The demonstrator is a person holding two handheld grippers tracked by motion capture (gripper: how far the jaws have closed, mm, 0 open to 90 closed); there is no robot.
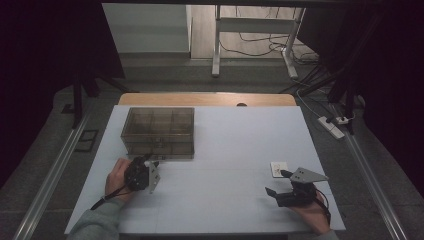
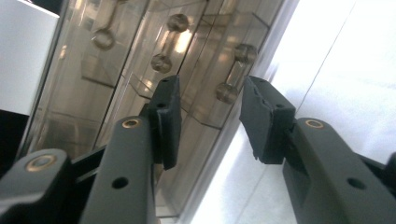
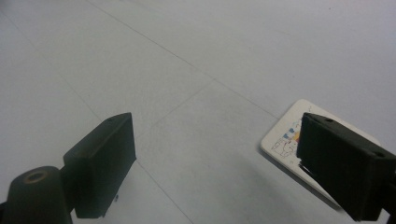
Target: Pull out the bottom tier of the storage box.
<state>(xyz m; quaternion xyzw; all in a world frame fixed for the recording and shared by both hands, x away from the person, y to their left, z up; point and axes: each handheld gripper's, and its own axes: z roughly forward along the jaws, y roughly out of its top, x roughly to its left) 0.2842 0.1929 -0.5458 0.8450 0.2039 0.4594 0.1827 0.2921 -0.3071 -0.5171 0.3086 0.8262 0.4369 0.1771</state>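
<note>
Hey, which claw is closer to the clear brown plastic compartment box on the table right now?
The left. The left claw sits right at the front wall of the clear brown plastic compartment box, jaws open toward it. The right claw is far off by a small white card.

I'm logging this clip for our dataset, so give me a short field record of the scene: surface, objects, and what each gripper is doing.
surface: white table
box: clear brownish compartment box, lid shut, at the table's far left
card: small white card with a coloured print, lying flat at the right
left gripper: left gripper open, jaws at the box's front edge by its latch, gripping nothing
right gripper: right gripper open, low over the table, one jaw in front of the card
</note>
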